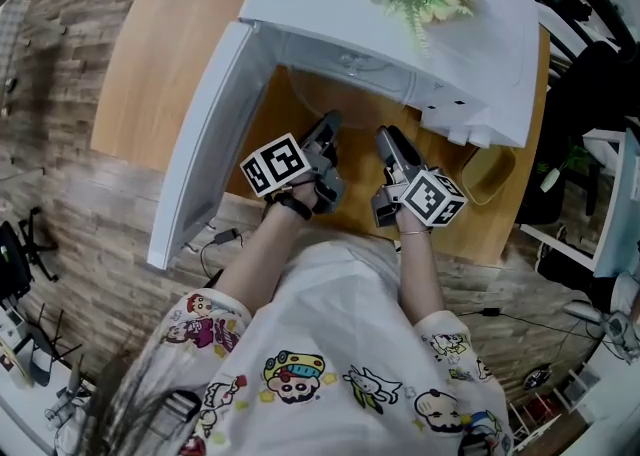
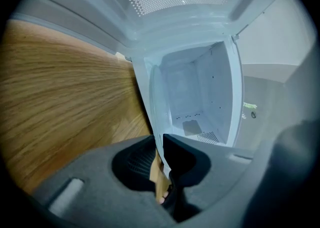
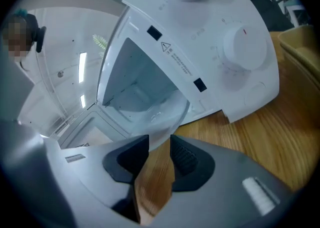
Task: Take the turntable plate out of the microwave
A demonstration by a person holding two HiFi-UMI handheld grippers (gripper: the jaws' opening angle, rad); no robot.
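Clear round glass turntable plate [image 3: 163, 117] at open white microwave's [image 1: 330, 4] mouth, left gripper [image 2: 159, 141] pinching its rim, right gripper [image 3: 159, 141] wide open, gripping nothing.

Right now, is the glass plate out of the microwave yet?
Almost. The microwave door is open, and the turntable plate looks partway out over the table. The left gripper has its jaws shut on the plate's rim. The right gripper has its jaws apart at the rim. Left to do: pull it clear and set it down.
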